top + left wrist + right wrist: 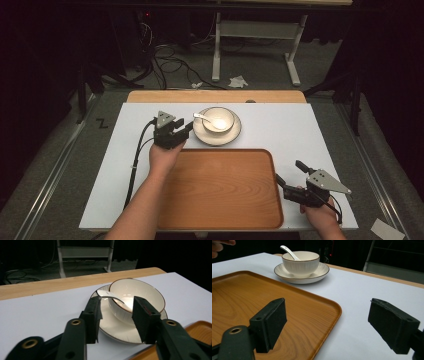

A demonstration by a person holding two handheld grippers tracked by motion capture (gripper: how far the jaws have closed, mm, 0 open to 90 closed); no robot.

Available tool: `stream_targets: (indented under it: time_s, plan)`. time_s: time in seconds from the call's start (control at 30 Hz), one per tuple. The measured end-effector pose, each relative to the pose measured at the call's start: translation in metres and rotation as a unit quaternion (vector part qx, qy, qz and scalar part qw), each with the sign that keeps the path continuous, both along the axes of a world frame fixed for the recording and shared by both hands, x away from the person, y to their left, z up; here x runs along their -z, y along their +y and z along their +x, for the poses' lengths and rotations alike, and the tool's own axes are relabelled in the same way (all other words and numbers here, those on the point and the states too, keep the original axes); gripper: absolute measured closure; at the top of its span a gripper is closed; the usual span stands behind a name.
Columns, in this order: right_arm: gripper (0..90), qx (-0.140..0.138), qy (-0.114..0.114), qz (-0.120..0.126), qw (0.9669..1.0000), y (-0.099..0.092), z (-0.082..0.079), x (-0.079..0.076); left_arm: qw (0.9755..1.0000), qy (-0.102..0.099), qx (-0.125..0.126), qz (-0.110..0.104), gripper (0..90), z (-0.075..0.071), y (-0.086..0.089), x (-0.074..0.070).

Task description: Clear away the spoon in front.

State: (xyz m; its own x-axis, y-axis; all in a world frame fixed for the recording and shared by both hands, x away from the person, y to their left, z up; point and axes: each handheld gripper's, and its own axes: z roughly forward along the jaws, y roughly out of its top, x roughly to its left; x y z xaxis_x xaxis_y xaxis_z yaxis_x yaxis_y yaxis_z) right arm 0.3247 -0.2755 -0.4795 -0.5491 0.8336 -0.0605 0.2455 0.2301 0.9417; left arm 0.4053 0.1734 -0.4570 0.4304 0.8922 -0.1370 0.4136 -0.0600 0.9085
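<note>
Left gripper (pixel 186 131) level — beside bowl (pixel 218 119)

The room is dark. The table (pixel 280 125) has a white top with a wooden strip (pixel 215 96) along its far edge. Behind it, on the grey floor (pixel 260 65), stand a white metal frame (pixel 257 30) and tangled black cables (pixel 170 62). Crumpled paper (pixel 238 81) lies nearby.

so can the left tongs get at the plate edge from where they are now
Probably yes. The left tongs sit just beside the plate, jaws apart and straddling its near rim in the left gripper view. Nothing lies between; the bowl sits further in, and the tray is off to the side.
</note>
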Motion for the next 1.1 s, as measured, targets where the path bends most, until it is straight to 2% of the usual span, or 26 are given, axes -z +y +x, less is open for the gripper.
stream_targets:
  time_s: [0.03,0.17,0.2,0.23,0.33,0.5,0.57,0.67,0.9,0.97,1.1]
  plan:
    - [16.5,-0.001,0.001,0.001,1.0,0.0,0.0,0.0,1.0,-0.003,-0.001,-0.004,69.4,0.005,-0.004,-0.001]
    - [16.4,-0.002,0.001,0.001,1.0,0.0,0.0,0.0,1.0,-0.005,-0.002,-0.007,85.0,0.013,-0.009,-0.003]
    - [16.5,-0.002,0.001,0.001,1.0,0.0,0.0,0.0,0.9999,-0.005,-0.001,-0.011,89.5,0.019,-0.012,-0.005]
    - [16.5,-0.002,0.001,0.001,1.0,0.0,0.0,0.0,0.9999,-0.005,-0.001,-0.011,90.0,0.019,-0.012,-0.005]
    - [16.4,-0.003,0.001,0.002,1.0,0.0,0.0,0.0,0.9999,-0.002,-0.003,-0.011,90.0,0.032,-0.017,-0.009]
    - [16.5,-0.002,0.0,0.003,1.0,0.0,0.0,0.0,0.9994,0.01,-0.004,-0.034,90.0,0.05,-0.019,-0.01]
    - [16.4,-0.002,0.0,0.004,1.0,0.0,0.0,0.0,0.9993,0.013,-0.01,-0.035,90.0,0.056,-0.021,-0.009]
    - [16.4,-0.002,0.001,0.005,1.0,0.0,0.0,0.0,0.9993,0.02,-0.015,-0.027,90.0,0.065,-0.024,-0.008]
    - [16.4,-0.004,0.001,0.006,1.0,0.0,0.0,0.0,0.9992,0.021,-0.026,-0.023,90.0,0.08,-0.031,-0.007]
    - [16.4,-0.005,0.002,0.008,1.0,0.0,0.0,0.0,0.999,0.022,-0.034,-0.018,90.0,0.09,-0.035,-0.008]
    - [16.4,-0.004,0.003,0.008,1.0,-0.001,0.001,0.001,0.9992,0.024,-0.03,-0.01,90.0,0.102,-0.043,-0.01]
